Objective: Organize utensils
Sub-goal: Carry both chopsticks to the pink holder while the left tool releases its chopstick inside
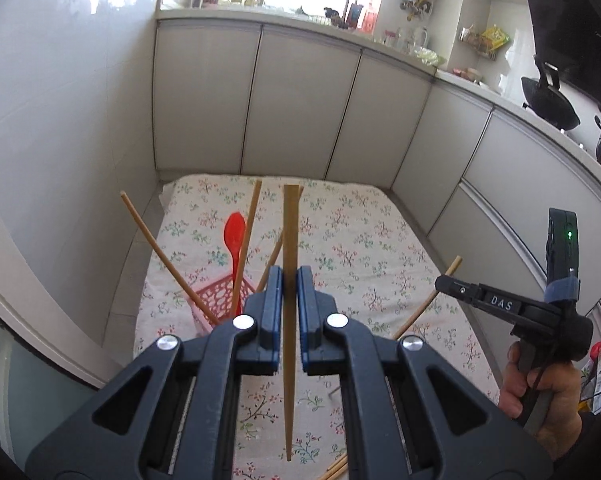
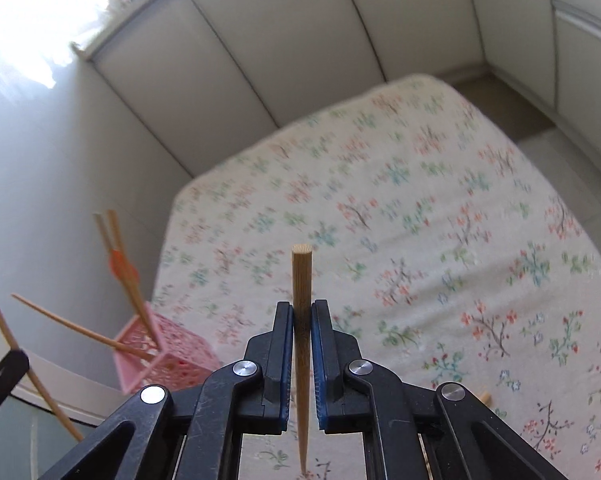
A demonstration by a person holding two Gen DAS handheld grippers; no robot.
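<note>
My left gripper is shut on a square-ended wooden chopstick that stands upright above the floral tablecloth. Behind it to the left is a pink lattice basket with several chopsticks and a red spoon leaning in it. My right gripper is shut on a round-ended chopstick, held clear of the cloth. The right wrist view has the basket at lower left, with the left gripper at the frame's edge. The left wrist view shows the right gripper in a hand.
Loose chopsticks lie on the cloth near the front edge, and another tip shows in the right wrist view. Grey cabinet doors wall the table's far and right sides. A wok sits on the counter above.
</note>
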